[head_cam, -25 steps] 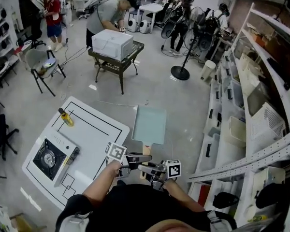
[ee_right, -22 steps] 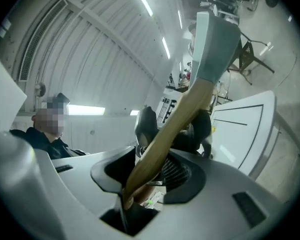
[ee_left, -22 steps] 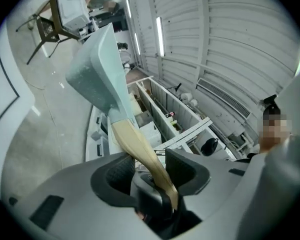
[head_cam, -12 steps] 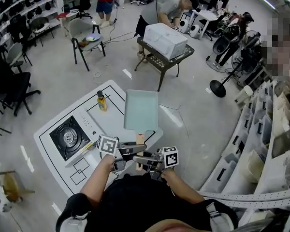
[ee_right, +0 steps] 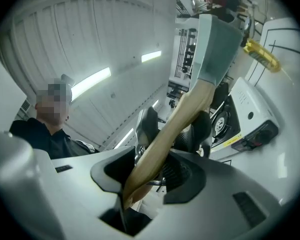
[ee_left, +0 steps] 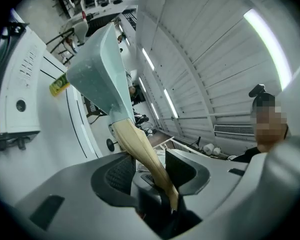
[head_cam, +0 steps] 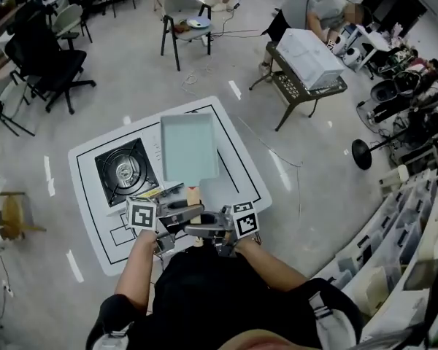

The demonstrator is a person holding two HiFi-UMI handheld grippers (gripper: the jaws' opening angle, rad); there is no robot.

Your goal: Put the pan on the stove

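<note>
You hold the pan two-handed.
Your left gripper and right gripper both clamp its wooden handle (stove just beside).

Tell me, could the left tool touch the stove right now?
Probably not freely: the left tool is shut on the wooden handle of the pan, as is the right tool. The stove sits uncovered close by, but the pan would come along.

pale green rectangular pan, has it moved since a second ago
Yes. The pale green rectangular pan was over the floor beyond the white table; now it is over the table, beside the black gas stove.
</note>
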